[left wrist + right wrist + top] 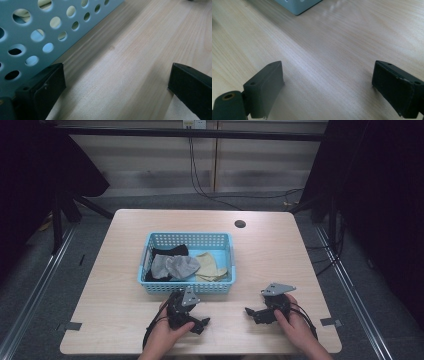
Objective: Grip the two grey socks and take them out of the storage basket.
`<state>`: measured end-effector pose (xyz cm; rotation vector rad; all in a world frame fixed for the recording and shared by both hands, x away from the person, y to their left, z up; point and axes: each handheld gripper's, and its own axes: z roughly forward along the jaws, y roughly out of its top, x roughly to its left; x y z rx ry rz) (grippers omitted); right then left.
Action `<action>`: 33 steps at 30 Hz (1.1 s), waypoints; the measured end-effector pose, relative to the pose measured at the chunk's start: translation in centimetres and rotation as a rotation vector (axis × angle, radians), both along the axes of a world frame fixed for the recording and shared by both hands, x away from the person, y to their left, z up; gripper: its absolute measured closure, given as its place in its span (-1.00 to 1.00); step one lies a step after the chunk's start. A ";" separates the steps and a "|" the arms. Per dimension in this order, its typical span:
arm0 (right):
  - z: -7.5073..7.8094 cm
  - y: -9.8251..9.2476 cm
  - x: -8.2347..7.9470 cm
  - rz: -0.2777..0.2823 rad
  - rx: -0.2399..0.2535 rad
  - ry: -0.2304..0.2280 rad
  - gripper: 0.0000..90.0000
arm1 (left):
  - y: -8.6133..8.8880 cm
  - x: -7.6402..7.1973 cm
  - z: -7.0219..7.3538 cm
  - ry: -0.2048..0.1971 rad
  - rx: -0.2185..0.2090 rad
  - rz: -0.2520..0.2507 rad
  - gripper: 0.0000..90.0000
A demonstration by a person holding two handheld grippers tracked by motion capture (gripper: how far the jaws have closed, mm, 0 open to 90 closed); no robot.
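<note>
Your left tongs [199, 324] rest on the wooden surface [120, 270] just in front of the blue perforated basket [189, 287], near its front wall, with your left hand [165, 335] wrapped around the body. Their jaws stand wide apart with nothing but bare wood between them; in the left gripper view the basket's wall [37, 37] runs just beside one jaw.

Inside the basket lie socks: a black one [171, 251] at the back left, a grey one [175, 267] in the middle, and a cream one [210, 266] to the right, the grey overlapping its neighbours.

Your right tongs [252, 312] lie on the surface to the right of the basket's front corner, apart from it, held by your right hand [292, 325]. Their jaws too are spread wide over bare wood, gripping nothing; a basket corner [298, 6] shows farther ahead.
</note>
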<state>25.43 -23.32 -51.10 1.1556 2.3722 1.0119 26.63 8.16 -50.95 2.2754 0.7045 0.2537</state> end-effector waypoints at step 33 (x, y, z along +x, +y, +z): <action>0.0 0.0 0.0 0.003 0.006 -0.001 -0.78 | 1.6 0.4 3.3 0.186 0.119 0.029 -0.56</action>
